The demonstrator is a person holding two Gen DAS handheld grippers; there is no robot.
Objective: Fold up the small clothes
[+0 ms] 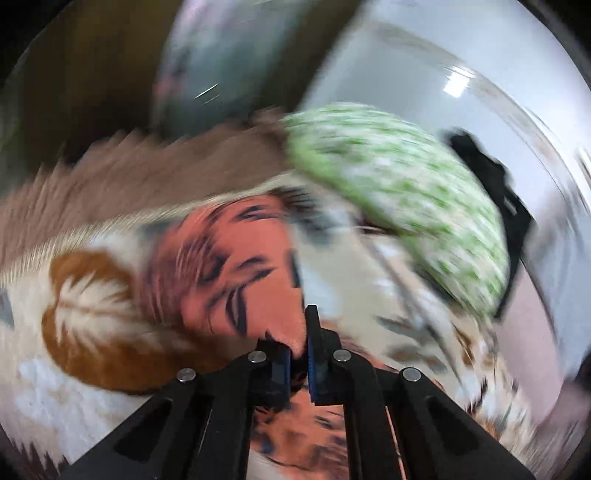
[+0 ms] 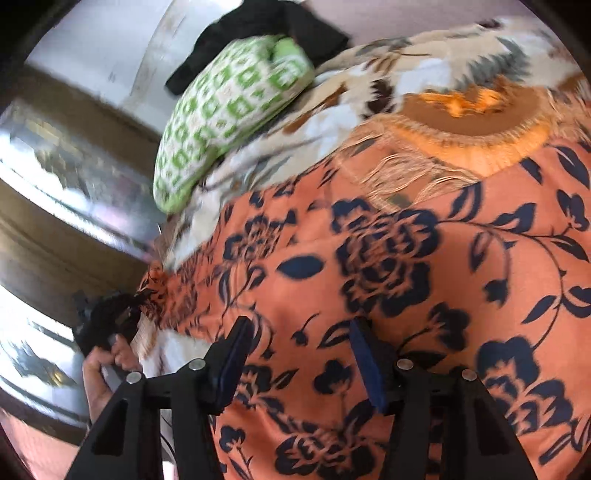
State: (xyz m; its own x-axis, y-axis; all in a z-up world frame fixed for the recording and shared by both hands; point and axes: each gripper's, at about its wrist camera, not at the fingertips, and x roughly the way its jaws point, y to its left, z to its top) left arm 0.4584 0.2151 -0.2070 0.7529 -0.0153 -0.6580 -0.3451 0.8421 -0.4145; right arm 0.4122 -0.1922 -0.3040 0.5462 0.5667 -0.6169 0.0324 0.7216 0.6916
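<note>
An orange cloth with dark blue flowers [image 2: 406, 277] lies spread over a bed. My right gripper [image 2: 301, 328] hovers just above it, open, with nothing pinched between its fingers. My left gripper [image 1: 295, 332] is shut on the edge of the orange cloth [image 1: 229, 266]; the left wrist view is heavily blurred. In the right wrist view that left gripper [image 2: 110, 321] shows at the cloth's left corner, with the corner bunched in it and a hand [image 2: 107, 373] behind it.
A cream blanket with brown leaves [image 2: 369, 85] covers the bed under the cloth. A green and white patterned pillow [image 2: 229, 107] lies at its far side, with a black garment [image 2: 266, 22] behind it. A brown and orange fringed piece [image 2: 461, 122] lies beyond the cloth.
</note>
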